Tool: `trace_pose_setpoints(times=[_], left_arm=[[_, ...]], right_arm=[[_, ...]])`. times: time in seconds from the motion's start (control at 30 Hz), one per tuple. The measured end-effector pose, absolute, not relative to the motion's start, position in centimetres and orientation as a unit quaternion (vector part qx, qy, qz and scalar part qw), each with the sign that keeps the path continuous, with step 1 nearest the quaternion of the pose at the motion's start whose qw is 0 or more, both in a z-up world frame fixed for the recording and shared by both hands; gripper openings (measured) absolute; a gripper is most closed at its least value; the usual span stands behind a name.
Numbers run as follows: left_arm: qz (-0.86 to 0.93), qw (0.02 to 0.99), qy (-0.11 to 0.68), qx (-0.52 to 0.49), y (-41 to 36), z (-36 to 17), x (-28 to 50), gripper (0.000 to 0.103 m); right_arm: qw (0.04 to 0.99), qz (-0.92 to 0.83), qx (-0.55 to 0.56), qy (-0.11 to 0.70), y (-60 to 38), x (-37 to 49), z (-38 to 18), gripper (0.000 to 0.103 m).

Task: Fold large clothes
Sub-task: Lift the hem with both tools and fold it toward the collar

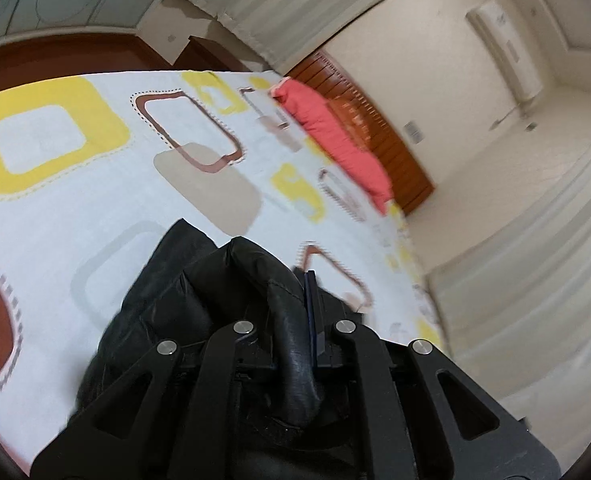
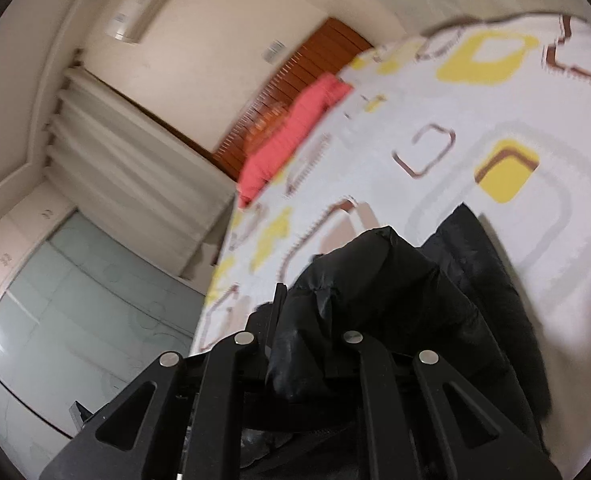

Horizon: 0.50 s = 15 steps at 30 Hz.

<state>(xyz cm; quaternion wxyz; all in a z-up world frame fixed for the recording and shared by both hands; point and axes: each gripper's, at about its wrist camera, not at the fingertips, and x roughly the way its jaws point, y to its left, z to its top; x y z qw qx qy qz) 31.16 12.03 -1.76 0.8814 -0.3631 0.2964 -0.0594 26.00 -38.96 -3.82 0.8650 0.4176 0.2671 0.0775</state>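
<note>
With the left gripper (image 1: 291, 320) and the right gripper (image 2: 295, 332) each clamped on a bunched edge of the black jacket (image 1: 167, 288), which hangs over the bed sheet (image 1: 95, 184), carry both edges level and lay them down together.

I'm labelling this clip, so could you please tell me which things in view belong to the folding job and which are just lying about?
Part of the job:
- black padded jacket, bunched up
- left gripper, shut on the jacket
- right gripper, shut on the jacket
- patterned bedsheet, the folding surface

Just lying about:
- red pillow by the wooden headboard
- curtains
- air conditioner
</note>
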Motion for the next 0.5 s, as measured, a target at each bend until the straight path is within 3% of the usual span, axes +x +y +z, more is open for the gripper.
trace_pose_setpoints(times=[0.4,0.5], left_arm=[[-0.017,0.887,0.346,-0.306,10.6,-8.9,39.8,0.009],[-0.017,0.88,0.356,-0.314,10.8,-9.7,40.4,0.01]], right_arm=[[0.85,0.022,0.395,0.348,-38.7,34.6,-11.6,0.012],[0.848,0.026,0.398,0.349,-38.6,34.9,-11.8,0.017]])
